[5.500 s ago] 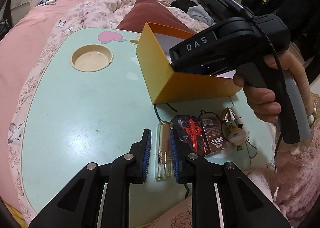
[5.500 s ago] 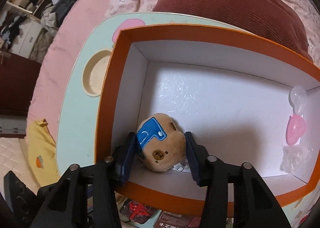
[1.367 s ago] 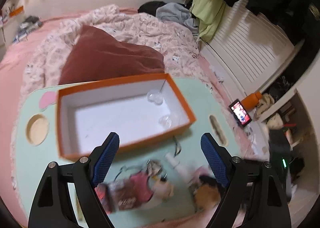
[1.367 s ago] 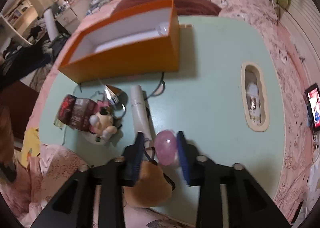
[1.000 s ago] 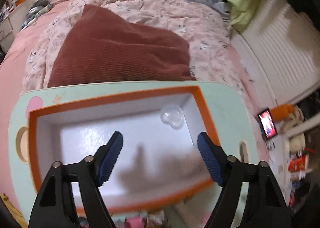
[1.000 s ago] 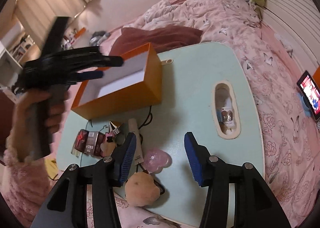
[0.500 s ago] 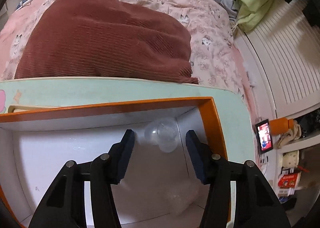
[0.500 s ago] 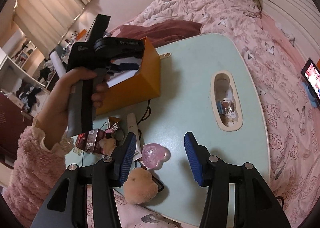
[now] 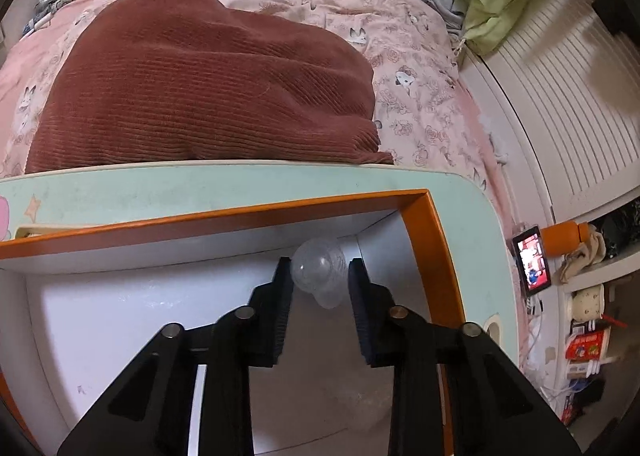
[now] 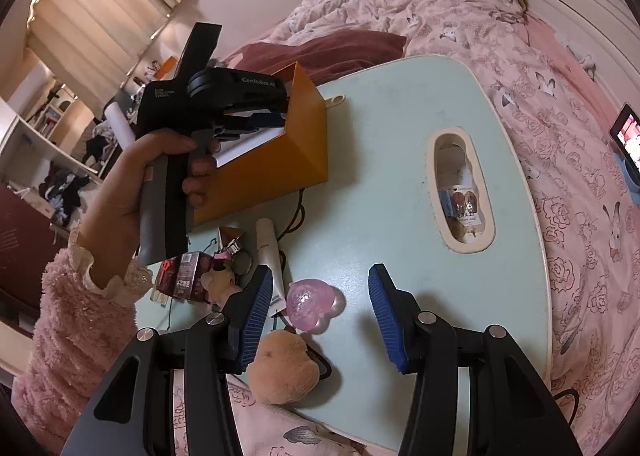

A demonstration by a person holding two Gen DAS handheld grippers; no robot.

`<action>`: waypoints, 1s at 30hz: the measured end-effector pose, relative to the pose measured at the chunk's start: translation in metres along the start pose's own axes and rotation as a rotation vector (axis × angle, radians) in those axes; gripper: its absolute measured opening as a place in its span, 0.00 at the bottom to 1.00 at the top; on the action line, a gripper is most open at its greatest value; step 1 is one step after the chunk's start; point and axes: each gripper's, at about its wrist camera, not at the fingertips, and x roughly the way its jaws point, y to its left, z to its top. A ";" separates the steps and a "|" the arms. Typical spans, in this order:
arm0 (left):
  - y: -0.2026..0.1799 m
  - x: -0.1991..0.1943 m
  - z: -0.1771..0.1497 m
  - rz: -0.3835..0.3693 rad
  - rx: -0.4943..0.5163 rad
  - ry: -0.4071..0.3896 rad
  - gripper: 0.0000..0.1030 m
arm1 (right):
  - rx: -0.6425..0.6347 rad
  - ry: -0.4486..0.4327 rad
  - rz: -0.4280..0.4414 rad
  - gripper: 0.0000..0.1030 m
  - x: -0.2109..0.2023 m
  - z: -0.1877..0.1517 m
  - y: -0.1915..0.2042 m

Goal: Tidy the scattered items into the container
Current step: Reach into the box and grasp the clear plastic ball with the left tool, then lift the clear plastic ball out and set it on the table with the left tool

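Note:
Inside the orange box (image 9: 436, 240), at its far right corner, my left gripper (image 9: 320, 280) is shut on a clear plastic bauble (image 9: 318, 268), with a pad pressing each side. In the right wrist view, a hand holds that left gripper (image 10: 256, 121) with its fingers dipped in the orange box (image 10: 272, 171). My right gripper (image 10: 320, 284) hangs open over the table's near edge. A pink heart-shaped bauble (image 10: 310, 306) lies just below its left pad, untouched. A brown plush (image 10: 284, 368), a white tube (image 10: 270, 252) and a dark packet (image 10: 182, 274) lie nearby.
The mint-green table (image 10: 400, 135) rests on a pink bed. An oval slot (image 10: 460, 191) on its right holds small bottles. A maroon cushion (image 9: 200, 87) lies behind the box. A black cable (image 10: 296, 215) runs under the box's front. A lit phone (image 9: 534, 260) stands off the table's right side.
My left gripper sank into the box's far right corner and its jaws closed from wide open onto the clear bauble. The right gripper stayed open and hardly moved.

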 end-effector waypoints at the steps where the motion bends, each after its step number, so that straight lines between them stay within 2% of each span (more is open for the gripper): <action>1: 0.001 -0.001 -0.001 -0.002 0.008 -0.003 0.19 | 0.000 0.000 -0.002 0.48 0.000 0.000 0.000; 8: 0.022 -0.039 -0.010 -0.057 0.015 -0.066 0.19 | 0.004 0.008 -0.007 0.48 0.005 -0.002 0.001; 11: 0.030 -0.081 -0.022 -0.072 0.046 -0.144 0.19 | -0.012 0.010 -0.013 0.48 0.005 -0.002 0.005; 15: 0.032 -0.131 -0.056 -0.124 0.121 -0.191 0.19 | -0.021 0.010 -0.010 0.48 0.007 -0.001 0.011; 17: 0.036 -0.148 -0.085 -0.143 0.173 -0.185 0.19 | -0.027 0.010 -0.013 0.48 0.008 0.000 0.015; 19: 0.044 -0.153 -0.110 -0.151 0.181 -0.177 0.19 | -0.037 0.013 -0.012 0.48 0.010 -0.001 0.019; 24: 0.060 -0.150 -0.163 -0.212 0.159 -0.128 0.19 | -0.056 0.023 -0.020 0.48 0.014 -0.001 0.030; 27: 0.057 -0.148 -0.193 -0.203 0.200 -0.121 0.19 | -0.075 0.025 -0.030 0.48 0.015 0.001 0.039; 30: 0.055 -0.140 -0.214 -0.242 0.221 -0.060 0.19 | -0.095 0.016 -0.031 0.48 0.015 0.011 0.053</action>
